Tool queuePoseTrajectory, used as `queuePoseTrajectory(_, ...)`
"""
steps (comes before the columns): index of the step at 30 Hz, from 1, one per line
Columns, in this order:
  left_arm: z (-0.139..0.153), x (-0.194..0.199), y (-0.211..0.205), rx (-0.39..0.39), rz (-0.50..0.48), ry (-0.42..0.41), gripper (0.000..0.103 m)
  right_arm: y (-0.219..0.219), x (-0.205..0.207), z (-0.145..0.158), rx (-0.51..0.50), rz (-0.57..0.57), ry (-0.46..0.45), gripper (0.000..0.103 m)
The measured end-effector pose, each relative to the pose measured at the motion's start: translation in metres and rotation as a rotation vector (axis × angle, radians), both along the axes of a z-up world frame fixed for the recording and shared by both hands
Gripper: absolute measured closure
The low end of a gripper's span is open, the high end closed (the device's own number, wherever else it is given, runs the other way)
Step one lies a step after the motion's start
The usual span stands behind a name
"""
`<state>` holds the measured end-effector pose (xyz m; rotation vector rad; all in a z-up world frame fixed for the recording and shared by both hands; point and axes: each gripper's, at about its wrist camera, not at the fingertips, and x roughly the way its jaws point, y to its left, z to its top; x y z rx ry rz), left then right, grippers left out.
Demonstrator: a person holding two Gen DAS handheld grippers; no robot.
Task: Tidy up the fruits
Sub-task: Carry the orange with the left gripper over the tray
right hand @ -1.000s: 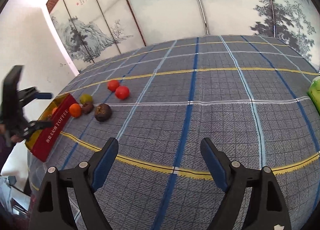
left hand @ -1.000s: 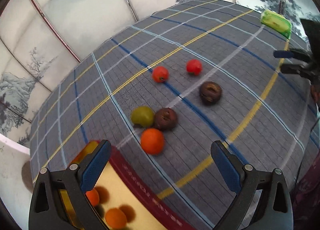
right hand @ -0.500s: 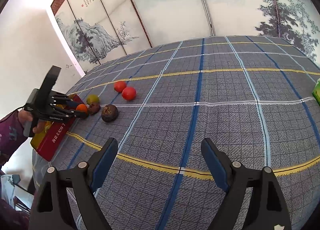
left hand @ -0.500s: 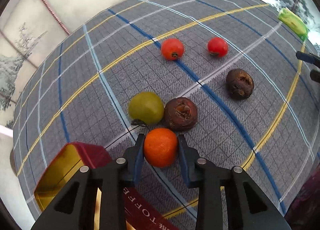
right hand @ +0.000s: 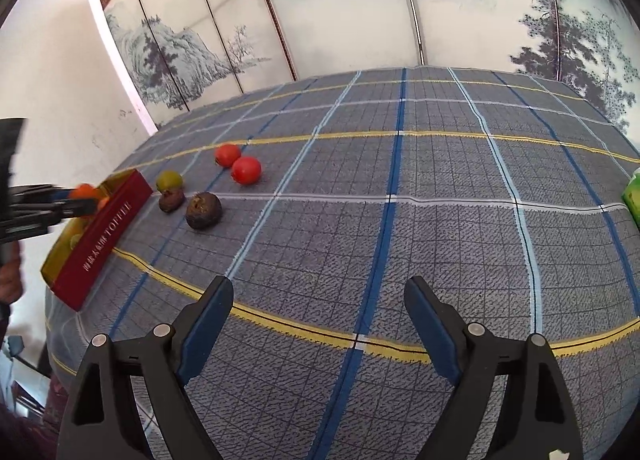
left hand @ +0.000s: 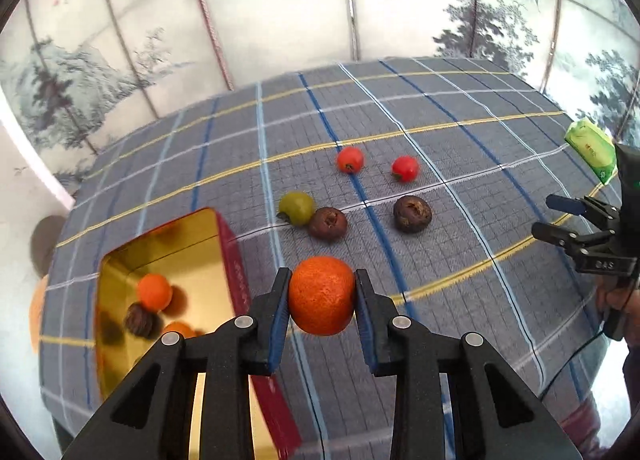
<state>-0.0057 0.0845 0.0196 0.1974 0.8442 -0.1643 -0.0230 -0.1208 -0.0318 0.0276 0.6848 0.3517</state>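
Note:
My left gripper (left hand: 321, 300) is shut on an orange (left hand: 321, 294) and holds it above the checked cloth, just right of the gold-lined red tin (left hand: 192, 236). The tin holds two oranges and a dark fruit. On the cloth lie a green fruit (left hand: 297, 207), two dark brown fruits (left hand: 328, 222) (left hand: 412, 214) and two red fruits (left hand: 350, 159) (left hand: 405, 168). My right gripper (right hand: 320, 316) is open and empty over bare cloth. In the right wrist view the tin (right hand: 100, 236) is at far left, with the left gripper (right hand: 86, 200) holding the orange (right hand: 84, 192) over it.
A green packet (left hand: 591, 148) lies at the cloth's far right edge; it also shows in the right wrist view (right hand: 633, 196). Painted screen panels stand behind the table. The table edge drops off left of the tin.
My left gripper closed on the orange, lifted it off the cloth and swung toward the tin. The right gripper has stayed open and nearly still.

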Motion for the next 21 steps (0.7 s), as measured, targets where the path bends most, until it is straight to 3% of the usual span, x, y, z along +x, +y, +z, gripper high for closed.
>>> queuePoseTrajectory(11, 0.014, -0.048, 0.009, 0.047, 0.059, -0.086, 0.071, 0.003, 0.002, -0.003, -0.036, -0.024, 0.012, 0.015)
queuePoseTrajectory(21, 0.014, -0.061, 0.032, 0.057, 0.124, -0.109, 0.071, 0.006, 0.002, -0.004, -0.059, -0.035, 0.017, 0.012)
